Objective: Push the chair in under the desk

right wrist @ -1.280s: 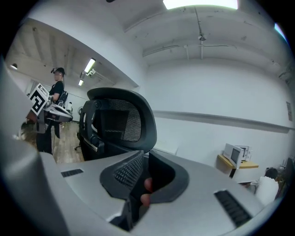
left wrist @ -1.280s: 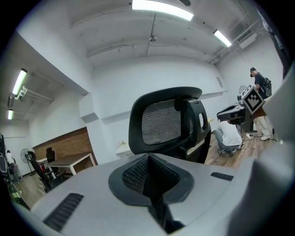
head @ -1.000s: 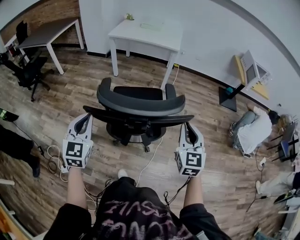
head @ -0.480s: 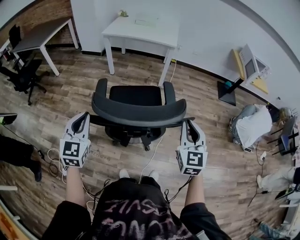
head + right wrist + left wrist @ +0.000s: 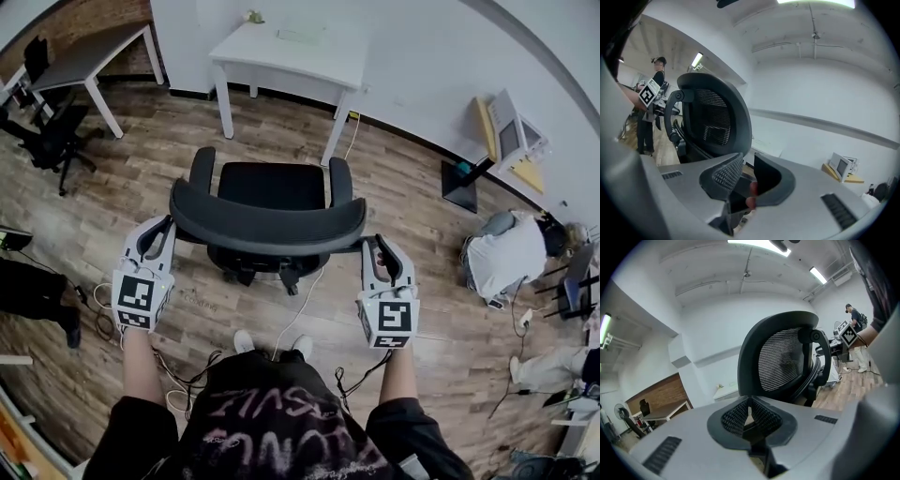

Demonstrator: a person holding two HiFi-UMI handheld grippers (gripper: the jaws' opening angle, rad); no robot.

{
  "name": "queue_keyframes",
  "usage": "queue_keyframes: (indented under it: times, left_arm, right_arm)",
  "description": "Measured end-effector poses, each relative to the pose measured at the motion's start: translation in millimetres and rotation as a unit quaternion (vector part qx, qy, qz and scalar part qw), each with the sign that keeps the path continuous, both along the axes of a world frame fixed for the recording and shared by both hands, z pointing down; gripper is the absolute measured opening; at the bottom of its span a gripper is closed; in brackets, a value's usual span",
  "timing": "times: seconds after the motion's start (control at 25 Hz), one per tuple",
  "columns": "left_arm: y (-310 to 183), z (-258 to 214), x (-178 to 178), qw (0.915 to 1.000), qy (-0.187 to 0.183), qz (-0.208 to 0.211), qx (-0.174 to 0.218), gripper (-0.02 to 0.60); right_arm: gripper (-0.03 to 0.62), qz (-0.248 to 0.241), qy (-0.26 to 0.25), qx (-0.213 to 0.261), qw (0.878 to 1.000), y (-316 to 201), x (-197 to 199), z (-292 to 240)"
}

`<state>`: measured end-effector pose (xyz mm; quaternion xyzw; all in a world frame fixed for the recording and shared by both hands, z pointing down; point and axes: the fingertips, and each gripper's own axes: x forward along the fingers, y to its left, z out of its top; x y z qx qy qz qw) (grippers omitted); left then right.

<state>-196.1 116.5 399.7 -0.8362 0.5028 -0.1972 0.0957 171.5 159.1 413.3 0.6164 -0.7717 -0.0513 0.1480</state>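
Our black mesh-backed office chair (image 5: 267,220), with 2 armrests, stands on the wood-plank floor (image 5: 422,262) facing the white rectangular surface (image 5: 291,56), not yet under it. At the ends of its curved back, the jaws of our left gripper (image 5: 165,228) sit together; those of our right gripper (image 5: 379,246) have just been opening, nothing between them.

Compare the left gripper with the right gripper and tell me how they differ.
The left gripper has its jaws shut together. The right gripper has its jaws slightly apart; they have just been opening, and nothing is between them. The left gripper sits by the left end of the chair backrest, while the right gripper sits by its right end. Both are empty and point toward the chair backrest.
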Motion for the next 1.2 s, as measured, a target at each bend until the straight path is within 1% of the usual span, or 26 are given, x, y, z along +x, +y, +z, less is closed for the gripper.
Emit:
queue_keyframes:
  times: [0.12, 0.24, 0.32, 0.44, 0.52, 0.64, 0.84, 0.92, 1.0, 1.08, 1.2]
  left_arm:
    - [3.2, -1.5, 1.3, 0.9992, -0.037, 0.017, 0.004, 0.018]
    - [8.0, -0.8, 2.8, 0.9969, -0.071, 0.033, -0.003, 0.027]
    - [11.1, -1.6, 3.6, 0.9956, -0.084, 0.043, -0.006, 0.08]
    - [16.2, -3.4, 7.0, 0.992, -0.109, 0.063, -0.006, 0.099]
    - [19.6, 0.6, 8.3, 0.9869, -0.139, 0.081, -0.012, 0.127]
    - [22.4, 10.0, 8.2, 0.9738, -0.2, 0.106, -0.021, 0.155]
    - [24.2, 22.4, 11.8, 0.9541, -0.26, 0.142, -0.041, 0.192]
    - [24.8, 30.0, 11.3, 0.9418, -0.294, 0.154, -0.051, 0.199]
    - [24.9, 37.8, 10.5, 0.9284, -0.327, 0.165, -0.062, 0.216]
    - [24.9, 43.8, 11.1, 0.9184, -0.347, 0.175, -0.072, 0.222]
    - [22.8, 49.8, 12.4, 0.9095, -0.364, 0.185, -0.077, 0.225]
  right_arm:
    - [0.092, -0.028, 0.016, -0.004, 0.999, 1.2, -2.1, -1.7]
    - [0.111, -0.054, 0.033, -0.005, 0.998, 2.4, -6.0, -6.8]
    - [0.122, -0.068, 0.04, -0.006, 0.997, 3.0, -8.2, -9.7]
    - [0.131, -0.088, 0.062, -0.011, 0.994, 4.6, -11.1, -8.4]
    - [0.138, -0.107, 0.084, -0.019, 0.991, 7.0, -14.2, -3.8]
    - [0.152, -0.135, 0.113, -0.037, 0.984, 11.8, -18.5, 3.6]
    - [0.158, -0.165, 0.186, -0.056, 0.967, 17.1, -25.2, 13.5]
    - [0.158, -0.171, 0.226, -0.065, 0.957, 18.4, -25.4, 17.5]
    - [0.166, -0.176, 0.273, -0.071, 0.943, 18.3, -25.0, 20.8]
    - [0.166, -0.177, 0.306, -0.074, 0.932, 16.7, -24.3, 23.6]
    - [0.166, -0.182, 0.331, -0.079, 0.923, 13.4, -25.8, 28.0]
